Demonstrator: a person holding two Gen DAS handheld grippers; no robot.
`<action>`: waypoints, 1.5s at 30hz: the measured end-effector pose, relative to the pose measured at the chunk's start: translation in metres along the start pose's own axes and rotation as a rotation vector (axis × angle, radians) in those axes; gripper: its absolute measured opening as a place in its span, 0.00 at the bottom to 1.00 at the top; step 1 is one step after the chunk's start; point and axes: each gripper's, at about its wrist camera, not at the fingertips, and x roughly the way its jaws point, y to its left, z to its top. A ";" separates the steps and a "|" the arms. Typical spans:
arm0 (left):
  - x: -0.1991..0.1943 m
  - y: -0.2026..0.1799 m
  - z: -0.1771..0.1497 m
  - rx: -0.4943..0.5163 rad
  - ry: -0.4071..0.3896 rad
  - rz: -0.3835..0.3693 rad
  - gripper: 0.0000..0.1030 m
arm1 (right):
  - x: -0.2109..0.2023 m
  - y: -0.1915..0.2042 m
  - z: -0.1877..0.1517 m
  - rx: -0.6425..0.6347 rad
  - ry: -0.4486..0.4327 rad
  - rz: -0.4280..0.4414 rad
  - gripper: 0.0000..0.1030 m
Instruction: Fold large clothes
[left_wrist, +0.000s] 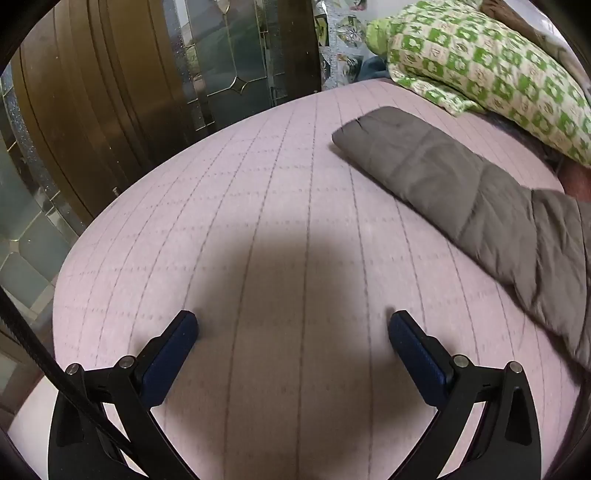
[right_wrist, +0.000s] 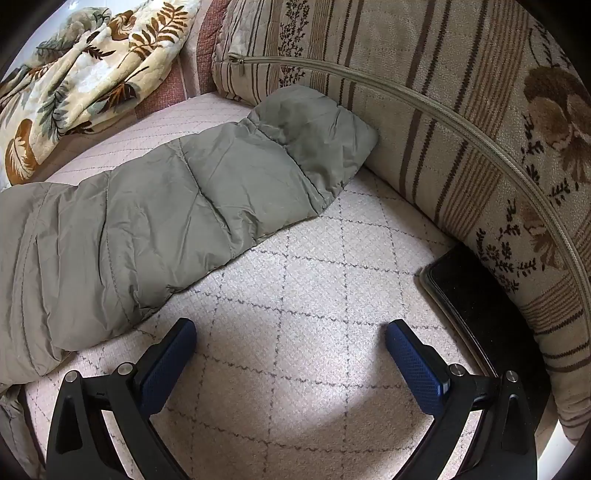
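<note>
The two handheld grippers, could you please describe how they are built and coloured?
Both look alike. The left gripper and the right gripper each have two black curved plastic arms with silver round pivot bolts, ending in fingers faced with dark blue, diamond-textured pads. A black ribbed cable runs beside the left one. No hands or sleeves show.

Home bedroom: quilted bed (left_wrist: 258, 192), patterned blankets (left_wrist: 480, 59), pillow (right_wrist: 461, 110), wood door (left_wrist: 92, 92).

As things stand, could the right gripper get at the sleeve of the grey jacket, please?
Probably yes: the right gripper is open over bare bedcover, and the sleeve lies uncovered just ahead to its left, with nothing between.
</note>
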 end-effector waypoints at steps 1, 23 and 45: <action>-0.002 -0.002 -0.002 0.003 0.000 0.002 1.00 | 0.001 0.001 0.000 -0.001 0.001 -0.002 1.00; -0.203 0.023 -0.098 0.072 -0.314 -0.227 1.00 | -0.106 -0.050 -0.067 0.202 -0.007 0.239 1.00; -0.381 -0.072 -0.273 0.398 -0.386 -0.656 1.00 | -0.409 0.097 -0.303 -0.241 -0.564 0.678 1.00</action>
